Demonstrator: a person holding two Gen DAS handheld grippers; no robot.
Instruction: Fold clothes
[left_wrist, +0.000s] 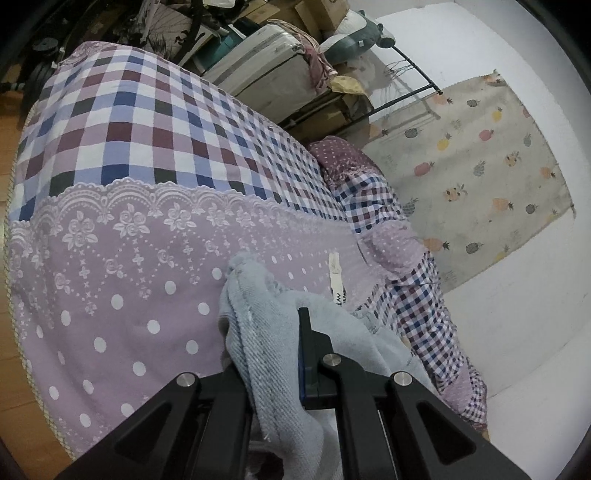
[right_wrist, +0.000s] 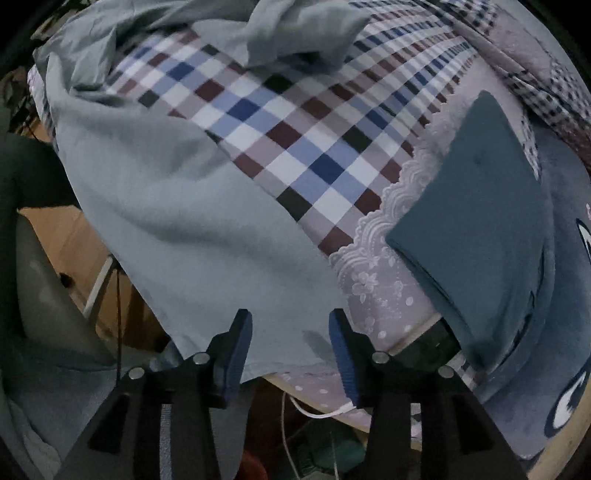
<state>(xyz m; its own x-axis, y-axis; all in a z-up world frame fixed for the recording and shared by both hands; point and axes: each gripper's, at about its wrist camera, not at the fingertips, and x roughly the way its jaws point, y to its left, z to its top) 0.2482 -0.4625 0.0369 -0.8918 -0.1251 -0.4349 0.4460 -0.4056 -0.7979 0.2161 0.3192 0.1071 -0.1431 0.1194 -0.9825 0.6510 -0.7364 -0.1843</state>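
Observation:
My left gripper (left_wrist: 275, 354) is shut on a bunched edge of a light grey-blue garment (left_wrist: 266, 332), held just above the checked and lilac cloth of the table (left_wrist: 122, 155). In the right wrist view the same grey-blue garment (right_wrist: 177, 206) spreads over the table's left side and hangs over the near edge. My right gripper (right_wrist: 290, 350) is open, its fingers on either side of the garment's hanging hem. A folded dark teal garment (right_wrist: 476, 206) lies on the right, on top of a blue printed garment (right_wrist: 546, 332).
The table's cloth (right_wrist: 295, 147) has a lace border. A checked shirt (left_wrist: 417, 288) drapes off the table's far corner. Boxes and a rack (left_wrist: 288, 70) stand behind. A pineapple-print cloth (left_wrist: 480, 177) hangs on the white wall. A white cable (right_wrist: 317, 411) runs under the table edge.

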